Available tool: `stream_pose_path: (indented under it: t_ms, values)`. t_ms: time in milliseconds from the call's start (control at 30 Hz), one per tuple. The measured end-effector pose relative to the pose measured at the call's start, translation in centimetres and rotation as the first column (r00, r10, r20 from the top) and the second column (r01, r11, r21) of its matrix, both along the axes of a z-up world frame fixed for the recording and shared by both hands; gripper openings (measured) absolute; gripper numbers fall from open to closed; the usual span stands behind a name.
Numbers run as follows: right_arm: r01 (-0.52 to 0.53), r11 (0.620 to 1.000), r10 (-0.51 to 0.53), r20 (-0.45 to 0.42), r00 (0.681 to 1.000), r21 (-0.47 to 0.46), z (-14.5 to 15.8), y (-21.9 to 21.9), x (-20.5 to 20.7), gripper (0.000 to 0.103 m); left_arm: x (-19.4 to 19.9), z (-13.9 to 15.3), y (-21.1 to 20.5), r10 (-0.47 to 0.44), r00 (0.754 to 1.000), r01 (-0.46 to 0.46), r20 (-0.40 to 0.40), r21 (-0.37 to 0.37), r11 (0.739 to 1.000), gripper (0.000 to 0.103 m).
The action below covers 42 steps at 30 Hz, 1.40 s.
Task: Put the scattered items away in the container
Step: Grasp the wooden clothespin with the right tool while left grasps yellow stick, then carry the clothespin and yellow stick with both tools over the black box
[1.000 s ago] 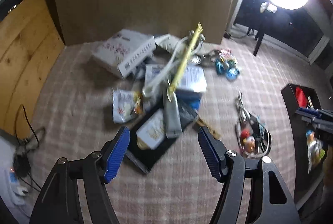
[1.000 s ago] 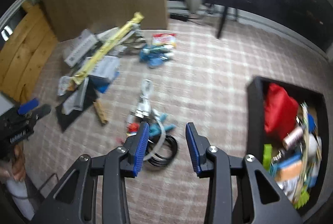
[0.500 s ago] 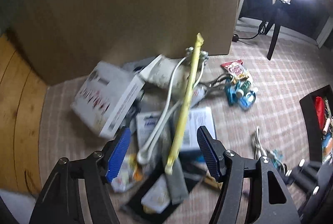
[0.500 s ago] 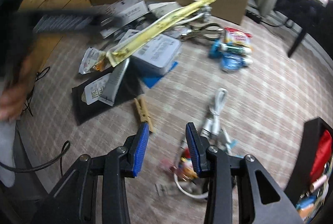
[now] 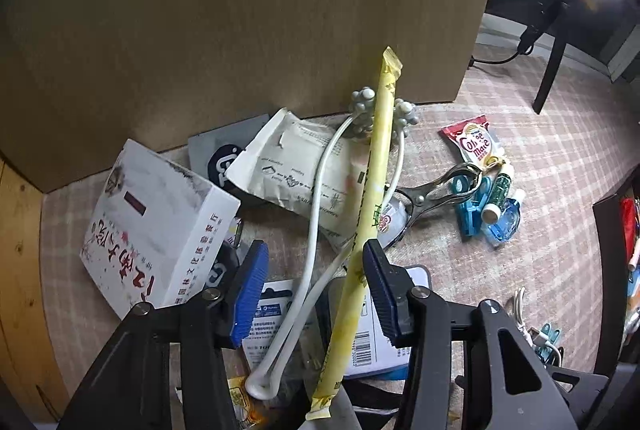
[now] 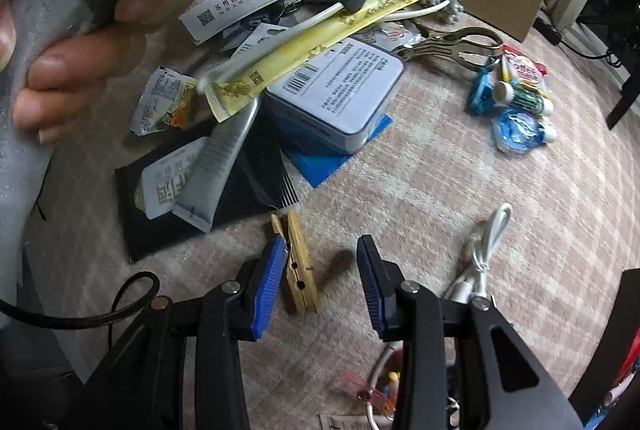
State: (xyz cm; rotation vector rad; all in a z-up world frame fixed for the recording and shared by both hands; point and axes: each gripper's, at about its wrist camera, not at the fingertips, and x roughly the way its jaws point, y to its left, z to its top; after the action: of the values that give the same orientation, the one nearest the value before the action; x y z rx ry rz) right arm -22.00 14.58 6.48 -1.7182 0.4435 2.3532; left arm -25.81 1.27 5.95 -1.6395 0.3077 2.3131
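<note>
— Yellow sachet is lain across the pile, between the closing jaws of the left gripper; no pad contact is seen yet.

— And the white massager?

— It may be caught too and dragged along. The right gripper is held apart beside the wooden clothespin, nothing clamped.
</note>
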Motion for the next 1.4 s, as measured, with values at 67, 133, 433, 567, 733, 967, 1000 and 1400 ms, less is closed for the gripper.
stream_pose_path:
  t_ms: [67,133,433,567,733,967,1000,1400]
  values:
    - [-0.009,1.000,0.009,0.005,1.000,0.001,0.0,-0.1,-0.1,0.036,0.0,0.0,0.2,-0.008,1.000,0.008,0.017,0.016,1.000,0.040]
    - [-0.025,1.000,0.025,0.014,1.000,-0.014,0.0,-0.4,-0.2,0.036,0.3,-0.3,0.5,-0.025,0.999,0.024,0.031,0.019,1.000,0.039]
    - [-0.024,0.999,0.025,0.024,0.999,-0.041,-0.5,-0.8,0.5,0.013,1.1,-0.6,0.5,-0.009,1.000,0.009,0.026,0.008,1.000,0.010]
    - [0.017,0.997,-0.016,0.015,1.000,-0.070,-0.3,-0.1,1.3,0.013,1.5,0.5,-0.4,0.007,1.000,-0.007,-0.002,0.016,1.000,0.010]
    - [0.064,0.992,-0.067,-0.026,0.997,-0.106,1.2,0.9,2.7,0.013,2.2,1.9,-2.1,0.041,0.999,-0.041,0.000,0.052,0.998,0.010]
    - [0.138,0.983,-0.148,-0.080,0.986,-0.117,4.5,3.1,6.1,0.013,4.7,4.8,-2.3,0.062,0.998,-0.060,-0.019,0.087,0.994,0.010]
    - [0.151,0.981,-0.162,-0.090,0.983,-0.118,4.9,3.9,6.7,0.013,5.2,5.3,-2.0,0.059,0.998,-0.057,-0.018,0.094,0.994,0.010]
    - [0.357,0.930,-0.366,-0.143,0.920,-0.083,8.6,9.8,17.9,0.013,13.4,8.4,8.1,-0.085,0.996,0.086,-0.009,0.160,0.983,0.010]
